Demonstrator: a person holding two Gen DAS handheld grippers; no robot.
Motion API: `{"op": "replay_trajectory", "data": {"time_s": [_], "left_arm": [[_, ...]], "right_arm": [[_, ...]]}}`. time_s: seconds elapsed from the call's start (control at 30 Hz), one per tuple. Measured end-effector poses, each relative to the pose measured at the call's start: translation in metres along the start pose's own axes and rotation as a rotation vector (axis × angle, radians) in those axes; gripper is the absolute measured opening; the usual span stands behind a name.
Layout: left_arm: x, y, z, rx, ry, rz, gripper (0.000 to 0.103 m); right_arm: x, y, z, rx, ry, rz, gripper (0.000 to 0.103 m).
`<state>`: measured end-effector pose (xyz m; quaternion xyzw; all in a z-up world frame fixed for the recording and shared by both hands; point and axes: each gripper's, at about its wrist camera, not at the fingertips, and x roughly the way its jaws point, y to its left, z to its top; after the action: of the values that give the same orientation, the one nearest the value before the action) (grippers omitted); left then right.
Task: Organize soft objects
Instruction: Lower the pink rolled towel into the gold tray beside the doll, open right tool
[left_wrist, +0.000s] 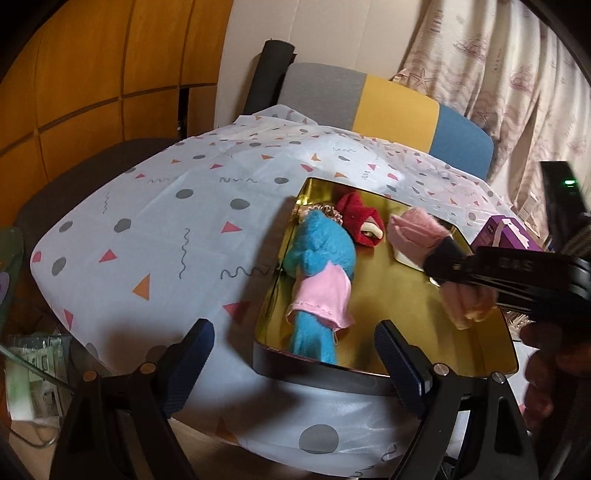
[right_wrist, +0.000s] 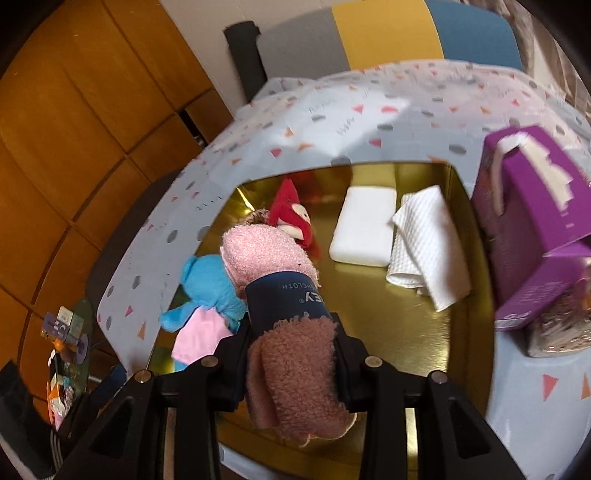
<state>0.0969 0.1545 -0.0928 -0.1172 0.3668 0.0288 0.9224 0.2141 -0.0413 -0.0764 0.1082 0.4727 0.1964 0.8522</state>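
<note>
Pink washcloth pinched in right tool, left tool spread; white towel shows only rightward.

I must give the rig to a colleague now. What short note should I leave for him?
Right gripper: shut on the pink washcloth, held over the gold tray.
Left gripper: open, empty, at the tray's near edge.
Done: blue plush, red doll, white pad and white cloth lie in the tray.
Left: set the washcloth down, release it.
</note>
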Motion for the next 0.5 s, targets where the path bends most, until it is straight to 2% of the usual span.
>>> {"op": "replay_trajectory", "data": {"time_s": [0.13,0.37,0.5], "left_arm": [[0.000,0.006,-0.002,-0.017,0.008,0.002,0.089],[0.000,0.013,-0.003,-0.041,0.017,0.020,0.089],[0.000,0.015,-0.002,-0.047,0.016,0.025,0.089]], "right_arm": [[0.024,0.001,0.006,0.039,0.027,0.003,0.037],[0.052,0.001,0.014,0.123,0.022,0.016,0.039],[0.061,-0.004,0.017,0.156,0.014,0.003,0.044]]}}
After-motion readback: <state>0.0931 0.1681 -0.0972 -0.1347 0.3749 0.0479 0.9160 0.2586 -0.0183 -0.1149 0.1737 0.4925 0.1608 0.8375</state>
